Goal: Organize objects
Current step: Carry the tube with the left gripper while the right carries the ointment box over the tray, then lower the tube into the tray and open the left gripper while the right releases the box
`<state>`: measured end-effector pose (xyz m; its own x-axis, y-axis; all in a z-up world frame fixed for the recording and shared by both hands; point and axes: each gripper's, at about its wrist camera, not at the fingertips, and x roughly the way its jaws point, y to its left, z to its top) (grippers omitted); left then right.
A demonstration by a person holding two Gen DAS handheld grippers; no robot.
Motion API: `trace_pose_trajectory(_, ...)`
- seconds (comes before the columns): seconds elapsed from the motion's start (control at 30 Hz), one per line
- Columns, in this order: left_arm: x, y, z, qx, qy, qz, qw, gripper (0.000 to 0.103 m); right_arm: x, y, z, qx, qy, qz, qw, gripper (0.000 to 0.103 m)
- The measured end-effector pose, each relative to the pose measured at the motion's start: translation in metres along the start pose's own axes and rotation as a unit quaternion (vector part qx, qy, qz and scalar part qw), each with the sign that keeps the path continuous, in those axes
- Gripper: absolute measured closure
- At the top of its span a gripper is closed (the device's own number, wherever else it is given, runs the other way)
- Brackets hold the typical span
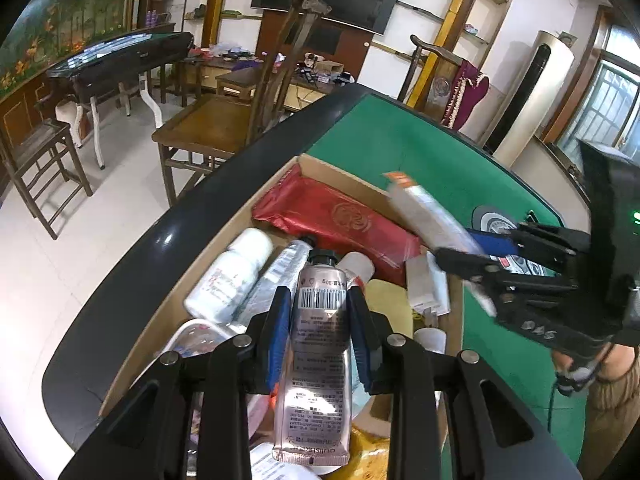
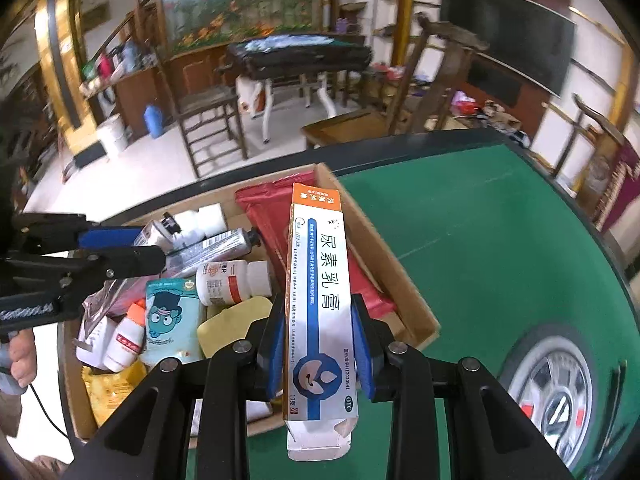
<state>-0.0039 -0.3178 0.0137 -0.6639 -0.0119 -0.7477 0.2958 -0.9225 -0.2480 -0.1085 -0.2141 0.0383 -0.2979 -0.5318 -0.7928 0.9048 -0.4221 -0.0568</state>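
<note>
My left gripper (image 1: 320, 320) is shut on a silver-pink cream tube (image 1: 318, 360) with a black cap, held over the cardboard box (image 1: 192, 280). My right gripper (image 2: 318, 340) is shut on a long white, blue and orange ointment carton (image 2: 320, 312), held above the box's right wall (image 2: 384, 248). The right gripper (image 1: 472, 268) with the carton (image 1: 424, 208) also shows in the left wrist view. The left gripper (image 2: 152, 248) with the tube (image 2: 150, 234) shows at left in the right wrist view.
The box holds a red pouch (image 1: 340, 216), white bottles (image 1: 232, 276), a second tube (image 2: 216, 248), a cartoon packet (image 2: 168, 320) and a yellow item (image 2: 236, 320). It sits on a green table (image 2: 500, 240) with a dark rim (image 1: 160, 240). Wooden chairs (image 1: 224, 120) stand beyond.
</note>
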Motion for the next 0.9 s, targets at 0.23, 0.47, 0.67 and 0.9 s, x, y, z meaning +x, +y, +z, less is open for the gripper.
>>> trace_pose_trajectory(0.23, 0.015, -0.012, 0.006, 0.009, 0.01, 0.005, 0.9999, 0.075, 0.015, -0.001, 0.011, 0.002, -0.005, -0.007, 1.0, 0.071)
trace_pose_trajectory(0.47, 0.028, -0.007, 0.006, 0.008, 0.014, 0.035, 0.9993, 0.075, 0.029, -0.005, 0.007, 0.024, 0.001, -0.026, 0.999, 0.071)
trace_pose_trajectory(0.67, 0.033, 0.007, 0.004, -0.008, 0.021, 0.031, 0.9993, 0.075, 0.005, -0.008, -0.001, 0.046, -0.029, -0.021, 0.998, 0.053)
trace_pose_trajectory(0.9, 0.0, -0.008, -0.007, 0.036, -0.059, 0.069, 0.9952, 0.04, -0.058, 0.005, -0.045, 0.082, -0.093, -0.015, 0.992, 0.025)
